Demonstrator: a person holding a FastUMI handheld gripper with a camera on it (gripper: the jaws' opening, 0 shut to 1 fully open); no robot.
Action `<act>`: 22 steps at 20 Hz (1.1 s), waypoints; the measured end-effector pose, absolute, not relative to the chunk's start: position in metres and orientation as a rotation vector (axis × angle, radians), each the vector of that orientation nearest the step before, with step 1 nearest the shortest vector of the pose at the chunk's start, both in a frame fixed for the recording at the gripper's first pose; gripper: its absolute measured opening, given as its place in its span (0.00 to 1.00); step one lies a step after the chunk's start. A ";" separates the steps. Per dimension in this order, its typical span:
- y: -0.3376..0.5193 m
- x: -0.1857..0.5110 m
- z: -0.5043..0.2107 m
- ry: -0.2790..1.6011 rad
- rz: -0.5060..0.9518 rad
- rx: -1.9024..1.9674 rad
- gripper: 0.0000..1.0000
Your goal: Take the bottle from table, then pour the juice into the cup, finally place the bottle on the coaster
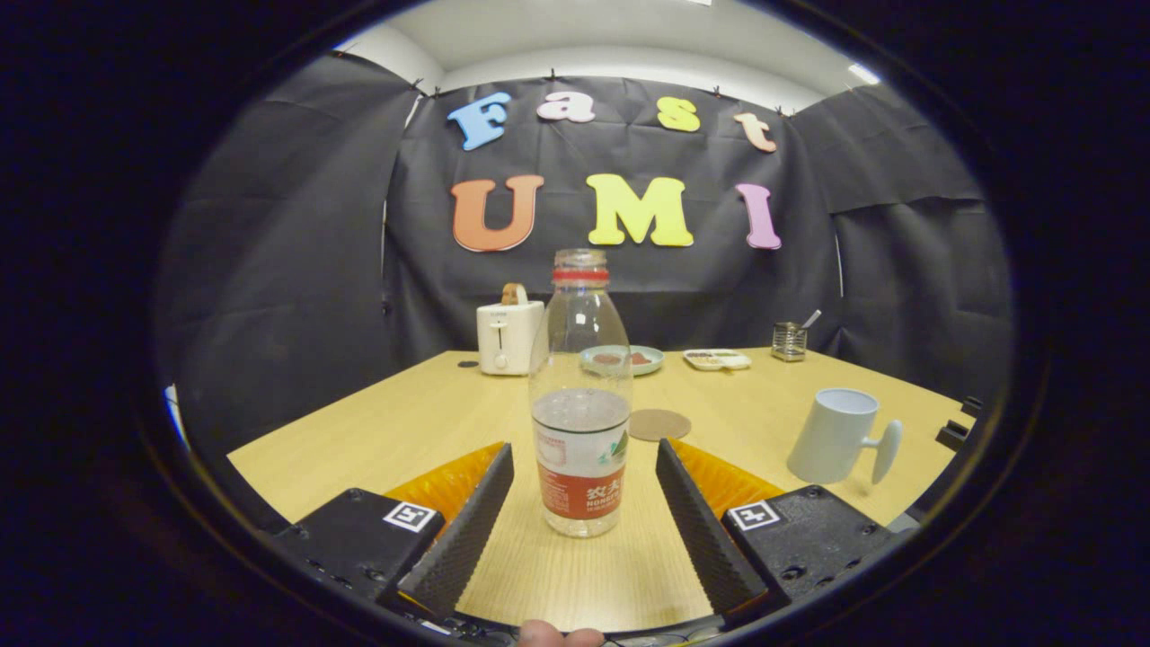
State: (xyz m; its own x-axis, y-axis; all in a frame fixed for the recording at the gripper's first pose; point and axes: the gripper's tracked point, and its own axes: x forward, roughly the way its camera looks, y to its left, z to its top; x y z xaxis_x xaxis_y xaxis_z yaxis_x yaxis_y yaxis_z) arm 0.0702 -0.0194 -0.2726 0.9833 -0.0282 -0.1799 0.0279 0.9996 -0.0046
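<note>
- The gripper (584,458) is held level, its fingers (467,530) spread wide apart.
- Nothing is touched by either finger.
- A fingertip (559,636) is seen behind the gripper.

A table (377,431) fills the lower half of the frame. At lower centre a bottle (580,395) stands upright on it, between the two spread fingers of the gripper (584,463), touching neither. Just behind the bottle and slightly right lies a coaster (659,424). At right of centre a cup (837,435) stands well apart from the bottle, its handle pointing right. Along the far edge of the table, from left to right, stand a toaster (508,337), a plate (642,358) partly hidden behind the bottle, a small tray (716,359) and a holder (789,341) with a utensil standing in it.
</note>
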 end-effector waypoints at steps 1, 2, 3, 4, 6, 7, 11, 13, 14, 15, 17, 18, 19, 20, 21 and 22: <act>-0.018 0.076 -0.274 0.184 -0.029 -0.020 1.00; -0.020 0.081 -0.278 0.188 -0.034 -0.036 1.00; -0.020 0.086 -0.278 0.190 -0.033 -0.046 1.00; -0.018 0.090 -0.278 0.187 -0.029 -0.053 1.00; -0.021 0.096 -0.278 0.185 -0.037 -0.063 1.00; -0.019 0.100 -0.278 0.183 -0.030 -0.064 1.00; -0.016 0.103 -0.271 0.169 -0.009 -0.081 0.91; -0.019 0.100 -0.272 0.190 -0.017 -0.080 0.84; -0.019 0.098 -0.270 0.199 -0.012 -0.072 0.81; -0.018 0.097 -0.264 0.195 -0.006 -0.065 0.80; -0.020 0.094 -0.246 0.173 -0.001 -0.062 0.80; -0.021 0.094 -0.239 0.168 0.009 -0.050 0.80; -0.020 0.095 -0.234 0.178 0.026 -0.020 0.79; -0.022 0.095 -0.228 0.183 0.039 0.015 0.79; -0.028 0.095 -0.218 0.180 0.034 0.054 0.79; -0.037 0.097 -0.209 0.170 0.016 0.101 0.78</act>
State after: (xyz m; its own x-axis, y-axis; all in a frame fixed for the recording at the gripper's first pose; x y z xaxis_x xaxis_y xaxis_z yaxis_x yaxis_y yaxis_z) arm 0.0974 -0.0373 -0.2088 0.9854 0.0246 -0.1684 -0.0075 0.9948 0.1012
